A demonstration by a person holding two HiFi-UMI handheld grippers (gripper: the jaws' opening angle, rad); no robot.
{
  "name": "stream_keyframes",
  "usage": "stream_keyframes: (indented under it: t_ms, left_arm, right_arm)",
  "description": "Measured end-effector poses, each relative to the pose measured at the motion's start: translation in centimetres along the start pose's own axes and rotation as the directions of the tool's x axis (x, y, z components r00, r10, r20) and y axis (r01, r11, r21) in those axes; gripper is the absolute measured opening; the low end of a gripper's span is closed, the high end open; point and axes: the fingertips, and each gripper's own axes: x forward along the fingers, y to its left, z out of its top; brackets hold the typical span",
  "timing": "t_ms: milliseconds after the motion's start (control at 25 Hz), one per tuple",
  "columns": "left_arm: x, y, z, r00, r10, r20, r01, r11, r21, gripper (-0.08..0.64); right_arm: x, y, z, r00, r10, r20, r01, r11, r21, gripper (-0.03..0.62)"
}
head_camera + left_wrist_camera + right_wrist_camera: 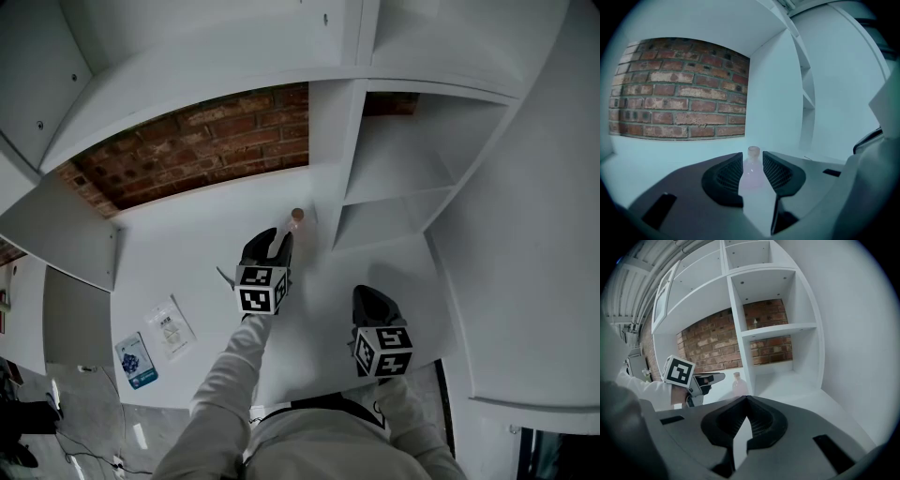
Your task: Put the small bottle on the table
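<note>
Landmark: upright divider (pixel 328 159) of the white shelf unit; all positions below are referenced to it.
Small bottle (pixel 297 218): stands upright on the white table (pixel 187 253), just beside the foot of the divider, on the brick-wall side. Clear body, pale cap. Nothing touches it.
Left gripper (pixel 274 246): on the brick-wall side of the divider, held low over the table, aimed at the bottle. Jaws are spread apart. The left gripper view shows the bottle framed in the gap between them. The right gripper view shows a clear gap between the jaw tips and the bottle, so nothing is gripped.
Right gripper (pixel 367 298): on the shelf side of the divider, well nearer the person than the bottle. Jaw tips are pressed together with nothing between them.
Brick wall (pixel 206 141): behind the table, on the same side of the divider as the bottle.
Shelf compartments (pixel 394 159): on the other side of the divider from the bottle. One small pale item, too small to identify, stands on an upper board in the right gripper view.
Packets: a blue packet (pixel 136 361) and a white packet (pixel 172 326) lie flat on the table, far from the divider, near the table's front edge.
Sleeve (pixel 234 361): pale, leading to the left gripper.
</note>
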Motion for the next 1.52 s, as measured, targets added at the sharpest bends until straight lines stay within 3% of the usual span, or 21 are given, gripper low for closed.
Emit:
stream_keyframes:
  t_ms: [400,600,1000,1520]
  left_arm:
    - [-6.5,-0.3,0.8,0.999,-0.007,0.046,0.010,0.998,-0.064,0.073]
    - [-9.5,-0.7,0.6,0.999,-0.008,0.047,0.010,0.999,-0.049,0.047]
    - [-14.9,-0.1,-1.2,1.000,0.002,0.011,-0.001,0.998,-0.057,0.029]
    - [-19.5,1.5,-0.9,0.998,0.057,0.016,-0.057,0.997,-0.055,0.025]
  right_arm:
    - [-1.6,1.0,0.3,1.000,-0.006,0.030,0.006,1.000,-0.016,0.028]
    - [-2.1,1.8,0.4,0.999,0.001,0.043,0.000,1.000,-0.013,0.028]
    - [-2.7,4.4,-0.2,0.999,0.026,0.042,-0.025,0.999,-0.024,0.028]
    - [-3.7,6.2,-0.6,0.997,0.052,0.051,-0.050,0.998,-0.046,0.028]
